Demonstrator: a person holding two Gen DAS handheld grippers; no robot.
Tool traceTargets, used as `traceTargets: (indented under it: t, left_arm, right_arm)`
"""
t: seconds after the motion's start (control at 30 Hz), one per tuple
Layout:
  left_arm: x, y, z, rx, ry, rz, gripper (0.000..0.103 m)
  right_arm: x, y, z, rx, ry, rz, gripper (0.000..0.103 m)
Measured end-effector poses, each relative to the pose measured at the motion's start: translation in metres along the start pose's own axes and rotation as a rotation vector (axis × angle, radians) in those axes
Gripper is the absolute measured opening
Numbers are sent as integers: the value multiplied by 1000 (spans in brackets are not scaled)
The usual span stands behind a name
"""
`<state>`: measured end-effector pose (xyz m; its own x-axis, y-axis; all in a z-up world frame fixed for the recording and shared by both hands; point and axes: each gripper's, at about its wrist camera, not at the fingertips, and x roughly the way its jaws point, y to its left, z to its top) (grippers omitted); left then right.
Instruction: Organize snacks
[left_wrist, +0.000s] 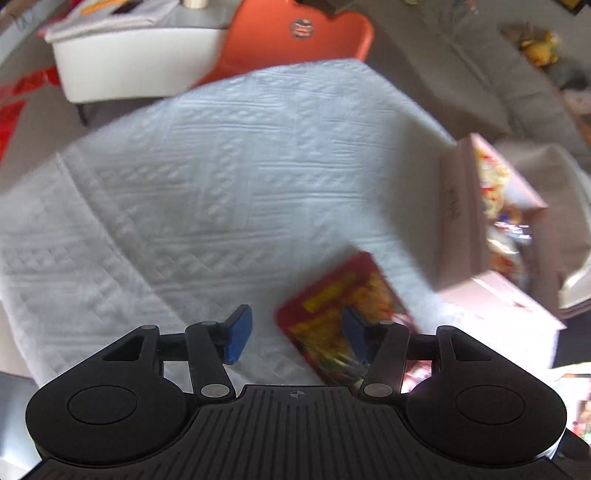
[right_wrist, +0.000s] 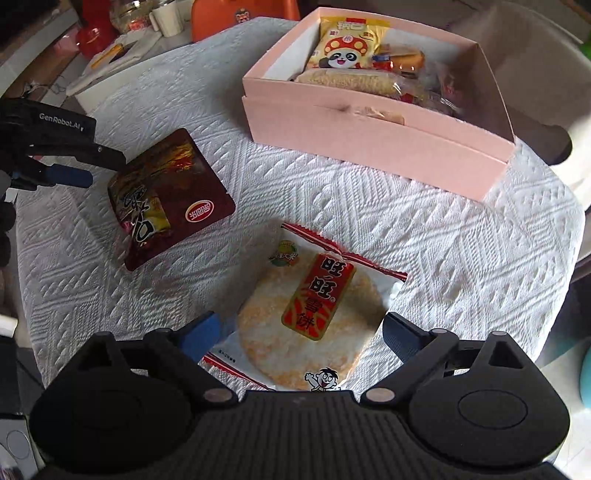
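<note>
Both jaws gape empty: the left gripper (right_wrist: 79, 168) beside the dark red foil snack pouch (right_wrist: 168, 199), the right gripper (right_wrist: 299, 332) straddling the round rice-cracker packet (right_wrist: 314, 314) on the white quilted tablecloth (right_wrist: 461, 251). Beyond, the pink cardboard box (right_wrist: 373, 136) holds assorted snacks, some hidden by its wall; the left wrist view is blurred.

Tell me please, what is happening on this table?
A person with two grippers is sorting snacks into the pink box, which already holds several packets. The left gripper, open, is at the red packet on the white cloth. The right gripper, open, is over the rice cracker. Neither snack is lifted yet.
</note>
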<state>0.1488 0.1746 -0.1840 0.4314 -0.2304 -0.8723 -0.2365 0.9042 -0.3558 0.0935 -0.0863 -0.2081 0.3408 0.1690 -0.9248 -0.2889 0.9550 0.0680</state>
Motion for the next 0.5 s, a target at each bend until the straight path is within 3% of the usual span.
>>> traceTargets:
  t: [0.1,0.27,0.4,0.5]
  left_arm:
    - [-8,-27,-17,89,44,-128,60]
    - [3,-93,-52,240,126,-203,60]
    - [17,-148,-80,428,123,-118,60]
    - [26,-177,-94,499,115,-60,55]
  right_arm:
    - [-19,-13,2,-20,-49,-5,93]
    - [-39,-45,-1,16,-100,-91,93]
    - [-40,-73,-3,58,-110,-182,93]
    - [-40,-85,-4,71,-122,-195,92]
